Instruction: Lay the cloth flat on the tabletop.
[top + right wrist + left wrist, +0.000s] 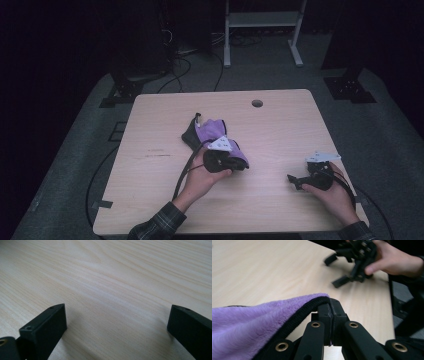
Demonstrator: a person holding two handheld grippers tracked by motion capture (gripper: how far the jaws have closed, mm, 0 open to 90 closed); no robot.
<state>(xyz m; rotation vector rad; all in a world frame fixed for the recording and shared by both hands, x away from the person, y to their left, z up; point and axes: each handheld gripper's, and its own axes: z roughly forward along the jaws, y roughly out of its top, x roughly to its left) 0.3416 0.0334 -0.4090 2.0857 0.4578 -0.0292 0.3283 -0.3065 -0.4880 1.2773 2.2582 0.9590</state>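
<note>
Two grippers on light wooden table (150, 210). Purple plush cloth (212, 131), black-trimmed, bunched near table centre, lifted at its 5 o'clock corner, likely so you can fold or drag it. Your left gripper (329, 308) pinches black hem, jaws clamped tight on it. Your right gripper (115, 320) at 4 o'clock near table edge, jaws wide, nothing between, parked clear of cloth.

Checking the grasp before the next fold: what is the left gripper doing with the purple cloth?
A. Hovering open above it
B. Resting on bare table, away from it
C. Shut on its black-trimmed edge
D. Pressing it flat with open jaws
C: in the left gripper view, the left gripper has its jaws closed together on the black-trimmed edge of the purple cloth.
</note>
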